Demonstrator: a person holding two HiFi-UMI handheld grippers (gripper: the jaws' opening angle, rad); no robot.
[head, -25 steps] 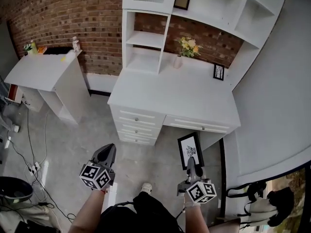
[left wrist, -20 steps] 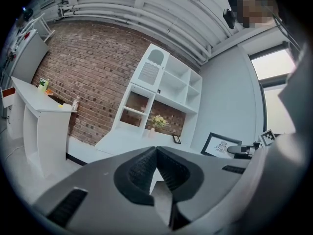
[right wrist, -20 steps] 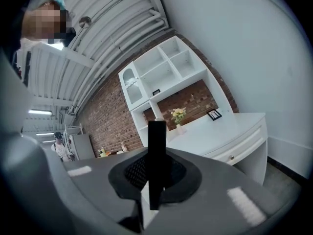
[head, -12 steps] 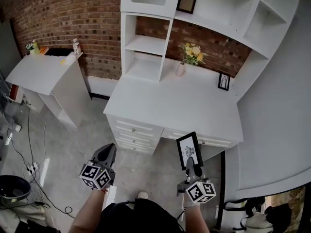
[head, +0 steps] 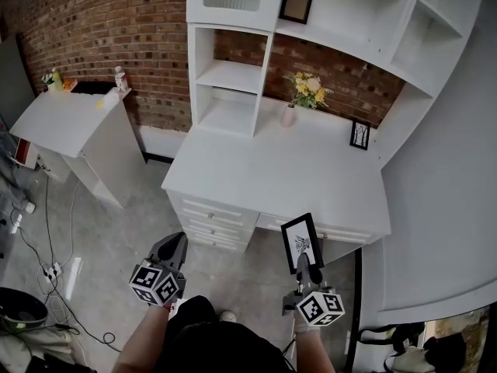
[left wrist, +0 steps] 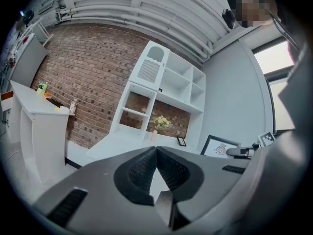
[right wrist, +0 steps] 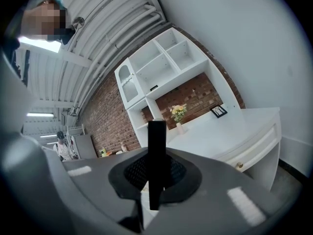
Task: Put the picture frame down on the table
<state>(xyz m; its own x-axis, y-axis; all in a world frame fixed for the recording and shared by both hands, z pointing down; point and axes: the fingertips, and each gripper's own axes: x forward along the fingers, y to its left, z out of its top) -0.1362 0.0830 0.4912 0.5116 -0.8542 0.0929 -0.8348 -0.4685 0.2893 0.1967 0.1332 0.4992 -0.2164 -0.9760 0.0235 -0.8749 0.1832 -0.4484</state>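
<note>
A black picture frame (head: pixel 302 241) with a white print stands upright in my right gripper (head: pixel 306 264), which is shut on its lower edge. In the right gripper view the picture frame (right wrist: pixel 156 160) shows edge-on as a dark bar between the pads. It hangs in front of the white desk (head: pixel 264 173), just off the front edge near the drawers. My left gripper (head: pixel 172 249) is held low over the floor, shut and empty; the left gripper view shows its pads (left wrist: pixel 142 170) touching.
On the desk stand a vase of flowers (head: pixel 290 111) and a small black frame (head: pixel 359 134) at the back right. Another frame (head: pixel 296 5) sits on the upper shelf. A white side table (head: pixel 66 119) stands left; cables (head: pixel 43 274) lie on the floor.
The view has drawn a little nearer to the desk. The right gripper keeps the frame upright in about the same place; the left gripper has barely moved.
</note>
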